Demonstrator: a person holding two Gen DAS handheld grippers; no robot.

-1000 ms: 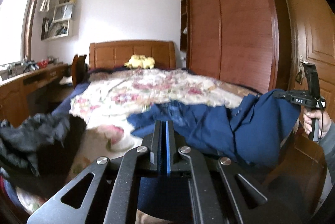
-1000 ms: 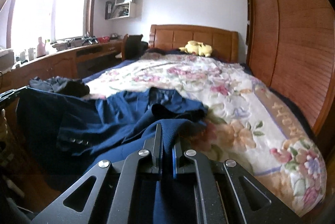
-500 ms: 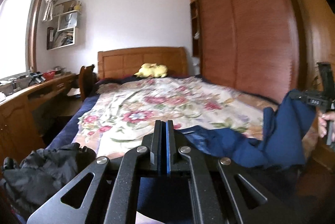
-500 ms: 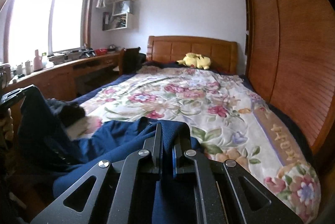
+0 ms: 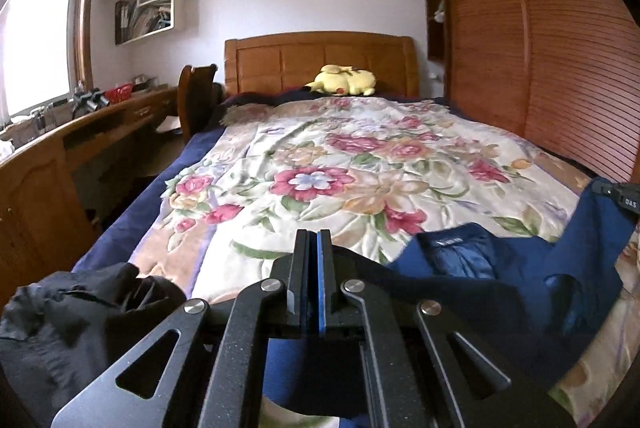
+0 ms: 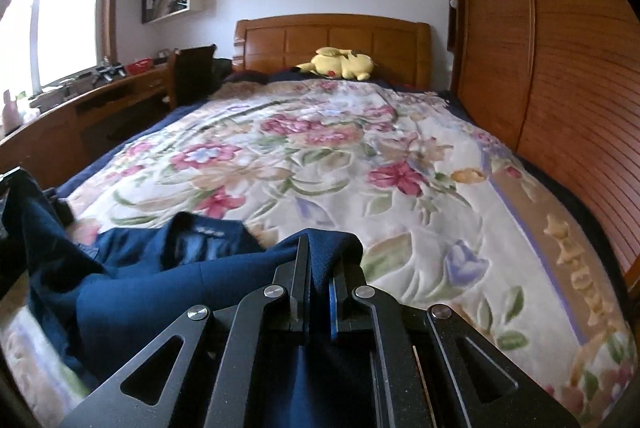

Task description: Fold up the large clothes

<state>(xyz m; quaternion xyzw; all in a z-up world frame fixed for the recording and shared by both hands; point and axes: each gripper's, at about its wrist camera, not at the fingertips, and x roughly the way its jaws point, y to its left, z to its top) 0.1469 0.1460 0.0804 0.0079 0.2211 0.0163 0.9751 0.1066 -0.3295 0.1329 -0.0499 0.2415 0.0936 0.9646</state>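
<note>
Navy jacket (image 6: 168, 280) is stretched sideways across the foot of the bed (image 6: 400, 188), collar pointing toward the headboard, neck label too blurry to read. Left gripper (image 5: 313, 280) has its fingers pressed together on one end, right gripper (image 6: 320, 292) pinches a fold of the other, both level and aimed up the bed. Right gripper's body reads "DAS" in the left view.

A jacket (image 6: 168, 268) lies on the bed's (image 6: 400, 156) near end, a plush toy (image 6: 340, 62) by the headboard (image 6: 332, 40).

Your right gripper (image 5: 624, 198) was cut off by the frame edge; the jacket's (image 6: 168, 268) label stayed unreadably small.
</note>
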